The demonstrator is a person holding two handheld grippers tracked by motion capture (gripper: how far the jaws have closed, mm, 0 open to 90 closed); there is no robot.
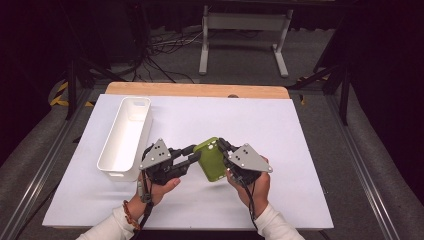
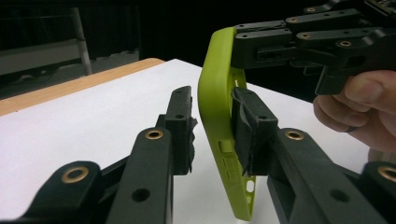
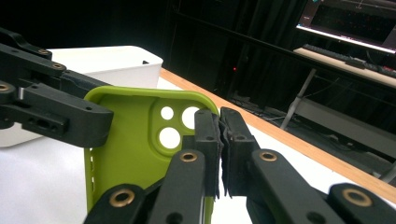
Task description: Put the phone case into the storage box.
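Long white bin [image 1: 126, 137] lying near the worktop's [image 1: 280, 130] left edge, white sheet covering the worktop, bare wooden strip [image 1: 197, 90] along its far edge

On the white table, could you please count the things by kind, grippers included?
Phone case, green: 1
Bin, white: 1
Grippers, black, left gripper and right gripper: 2
Total: 4

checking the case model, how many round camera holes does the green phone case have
3, clustered in the top corner of the green phone case, just left of the right gripper; its jaw may hide more.
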